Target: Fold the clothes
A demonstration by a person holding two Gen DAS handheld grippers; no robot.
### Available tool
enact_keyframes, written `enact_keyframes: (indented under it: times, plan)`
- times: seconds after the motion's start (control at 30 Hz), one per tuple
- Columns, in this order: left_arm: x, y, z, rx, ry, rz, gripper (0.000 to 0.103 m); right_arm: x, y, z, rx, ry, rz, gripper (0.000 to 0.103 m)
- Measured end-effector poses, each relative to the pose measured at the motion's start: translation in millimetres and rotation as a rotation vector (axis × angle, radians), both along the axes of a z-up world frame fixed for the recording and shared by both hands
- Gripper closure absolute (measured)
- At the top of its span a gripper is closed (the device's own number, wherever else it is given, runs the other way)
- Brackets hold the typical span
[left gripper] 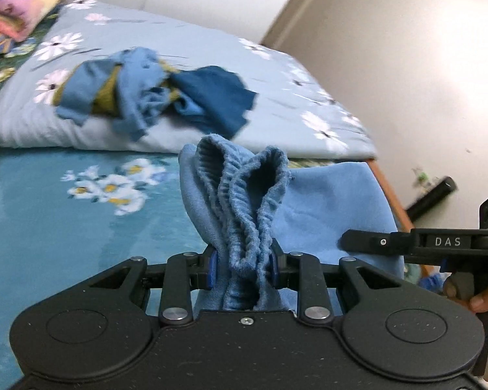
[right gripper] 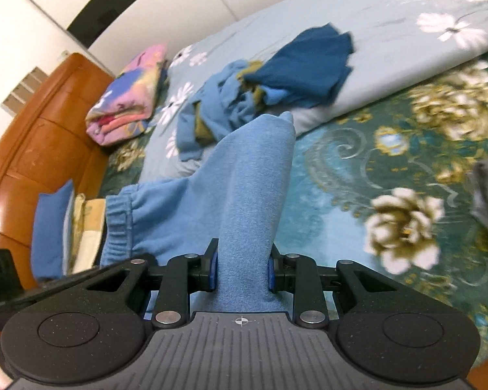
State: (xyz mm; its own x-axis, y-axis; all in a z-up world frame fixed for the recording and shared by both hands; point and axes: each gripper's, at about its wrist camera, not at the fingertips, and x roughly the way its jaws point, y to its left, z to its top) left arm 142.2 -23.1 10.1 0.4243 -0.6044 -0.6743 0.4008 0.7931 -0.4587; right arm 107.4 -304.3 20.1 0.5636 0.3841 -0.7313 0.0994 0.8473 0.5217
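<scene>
1. Left gripper [left gripper: 244,268]: jaws clamped on the bunched elastic waistband of the light blue garment [left gripper: 325,214]. The ribbed band stands up in folds between the blue pads [left gripper: 212,268]; grip looks secure.
2. Right gripper [right gripper: 242,271]: jaws clamped on a smooth fold of the same light blue garment [right gripper: 244,175]. Cloth runs away from the jaws toward 12 o'clock; the gathered waistband shows at 9 o'clock in the right wrist view.
3. Location: garment is held between the two grippers above the bed [right gripper: 358,175] with its teal floral cover. How much of it touches the bed I cannot tell.
4. In the left wrist view the right gripper [left gripper: 351,243] enters from 3 o'clock, close beside the left. Judgement: the hands are too near each other for the cloth to hang flat.
5. Step in hand, as judged: spreading the garment before laying it down. To do it well, draw the grippers apart until the held edge is taut and level, keep both grips firm, and let the loose cloth hang free of twists.
6. Lay it on bare bed cover, not on the pile of blue and olive clothes [left gripper: 153,87] at 11 o'clock on the folded quilt [left gripper: 292,74].
7. Risk: thick bunched waistband may slip unevenly from the left jaws under tension; pull gently.
8. Folded pink blanket [right gripper: 127,97] lies at 10 o'clock, well apart.
</scene>
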Motion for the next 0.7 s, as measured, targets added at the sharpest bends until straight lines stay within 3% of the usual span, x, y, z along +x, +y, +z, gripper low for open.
enact_keyframes:
  times: [0.3, 0.43, 0.57, 0.7]
  plan:
    - [-17.6, -68.9, 16.5, 0.003, -0.04, -0.17, 0.077, -48.9, -53.4, 4.9, 0.004, -0.011, -0.121, 0.08]
    - [-15.1, -114.0, 17.0, 0.028, -0.055, -0.213, 0.077, -55.7, -99.3, -6.4, 0.035, -0.026, -0.157, 0.08]
    - [-8.9, -182.3, 7.8, 0.066, -0.06, -0.229, 0.077, -53.2, -161.6, -28.2, 0.069, -0.028, -0.166, 0.08]
    - [-12.1, -268.2, -11.7, 0.08, -0.048, -0.201, 0.077, -41.3, -244.6, -51.5, 0.062, -0.008, -0.103, 0.08]
